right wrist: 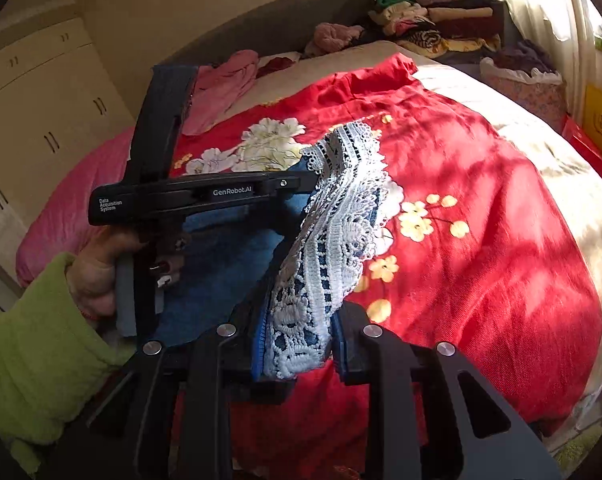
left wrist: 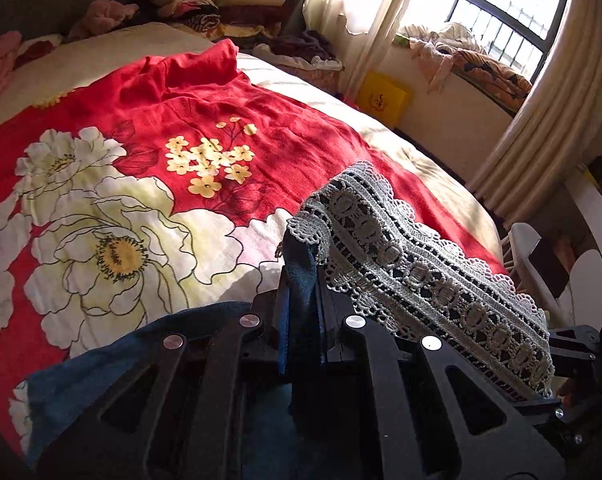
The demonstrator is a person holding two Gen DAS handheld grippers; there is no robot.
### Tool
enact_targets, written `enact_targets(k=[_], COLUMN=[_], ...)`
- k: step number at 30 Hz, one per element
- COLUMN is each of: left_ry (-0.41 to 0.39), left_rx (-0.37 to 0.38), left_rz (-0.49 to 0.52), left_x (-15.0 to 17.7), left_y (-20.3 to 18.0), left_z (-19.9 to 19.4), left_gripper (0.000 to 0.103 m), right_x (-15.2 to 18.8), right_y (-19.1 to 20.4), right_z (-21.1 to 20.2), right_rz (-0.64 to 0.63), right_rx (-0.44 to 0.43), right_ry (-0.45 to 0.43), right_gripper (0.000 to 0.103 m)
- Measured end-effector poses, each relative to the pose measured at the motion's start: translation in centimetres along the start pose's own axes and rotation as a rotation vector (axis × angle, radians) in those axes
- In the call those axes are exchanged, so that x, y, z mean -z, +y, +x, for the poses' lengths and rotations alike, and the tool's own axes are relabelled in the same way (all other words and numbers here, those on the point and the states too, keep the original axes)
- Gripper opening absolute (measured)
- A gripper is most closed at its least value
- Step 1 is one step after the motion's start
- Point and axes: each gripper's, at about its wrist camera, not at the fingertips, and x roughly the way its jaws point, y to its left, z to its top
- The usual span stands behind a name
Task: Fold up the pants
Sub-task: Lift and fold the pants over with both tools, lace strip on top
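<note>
Blue denim pants (right wrist: 221,248) with a white lace hem (right wrist: 333,248) hang between our two tools above the red floral bedspread (left wrist: 149,120), our left gripper (left wrist: 301,280) clamped tight on the denim, our right gripper (right wrist: 301,344) pinching the lace band.

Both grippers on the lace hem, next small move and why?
Probably carry the hem forward over the red floral bedspread to lay it down. The left gripper is shut on the blue pants and the right gripper pinches the lace hem, which spans between them above the bed, so the fold isn't laid yet.
</note>
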Motion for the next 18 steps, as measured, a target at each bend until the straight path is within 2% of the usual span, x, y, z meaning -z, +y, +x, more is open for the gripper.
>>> enact_targets(k=[6,10,14,18], left_ry=[-0.079,-0.060,-0.119,-0.211], left_rx=[-0.033,-0.117,-0.135,-0.153], left_rz=[-0.134,-0.309,-0.450,-0.535], left_x=[2.1,5.1,8.0,10.4], left_y=[4.1,8.2,11.3,13.1], left_z=[-5.3,-6.5,-10.4,-15.5], left_gripper=[0.006,0.010,0.011,0.026], right_x=[-1.1,-0.4,1.7,3.9], right_y=[5.5,9.3,13.6,17.1], right_z=[1.8,5.2,7.4,8.4], right_rz=[-0.122,-0.214,-0.341,-0.420], right_rx=[-0.090,-0.100,-0.116,-0.187], right_ry=[0.032,0.115,0.177,0.228], right_gripper=[0.024,0.024,0.026,0.028])
